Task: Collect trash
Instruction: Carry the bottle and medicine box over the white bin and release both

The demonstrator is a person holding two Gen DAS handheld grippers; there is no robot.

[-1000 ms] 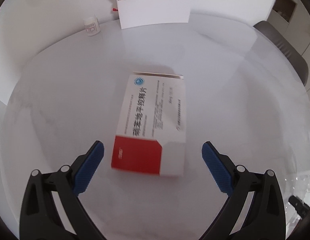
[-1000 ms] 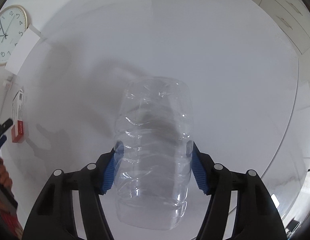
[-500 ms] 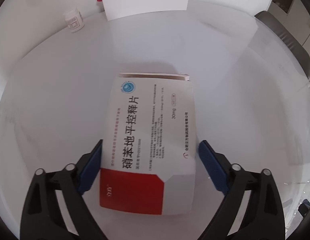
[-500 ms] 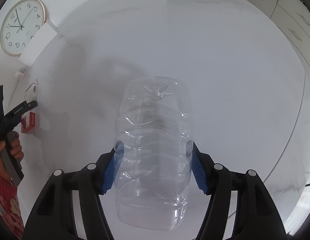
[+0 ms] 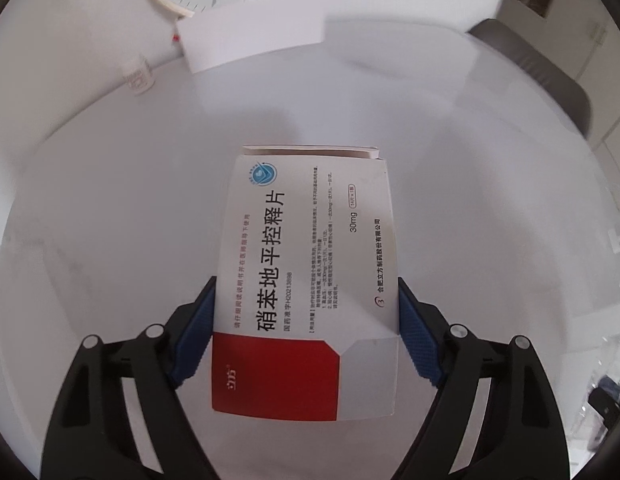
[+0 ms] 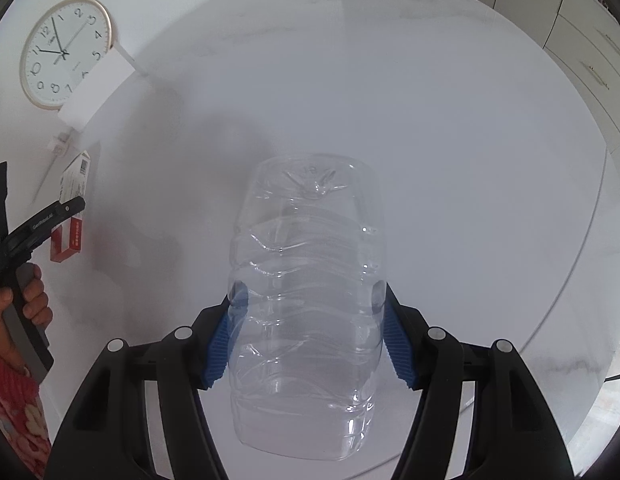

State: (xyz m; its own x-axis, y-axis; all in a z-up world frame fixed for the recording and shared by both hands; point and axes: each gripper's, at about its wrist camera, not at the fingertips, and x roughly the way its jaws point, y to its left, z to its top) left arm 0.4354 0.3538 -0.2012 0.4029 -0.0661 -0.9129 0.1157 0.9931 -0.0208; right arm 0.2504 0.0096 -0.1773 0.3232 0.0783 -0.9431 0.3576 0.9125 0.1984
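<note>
A white and red medicine box (image 5: pixel 310 280) fills the left wrist view between the blue pads of my left gripper (image 5: pixel 305 292). Its jaws are closing and both pads touch the box's long sides. In the right wrist view the same box (image 6: pixel 71 208) shows at the far left, gripped by the left gripper (image 6: pixel 65 210), which a hand (image 6: pixel 33 300) holds. My right gripper (image 6: pixel 307 300) is shut on a clear, empty plastic bottle (image 6: pixel 305 308), which hangs above the round white table (image 6: pixel 450 140) with its base pointing away from the camera.
A wall clock (image 6: pixel 63 52) and a white card (image 6: pixel 95 92) stand at the table's far edge by the wall. A small white jar (image 5: pixel 138 76) sits near them. A grey chair (image 5: pixel 550 68) stands beyond the table, and cabinets (image 6: pixel 590 40) behind it.
My left gripper moved forward over the box and its jaws narrowed until the pads met the box's sides. My right gripper rose with the bottle, so more of the table shows.
</note>
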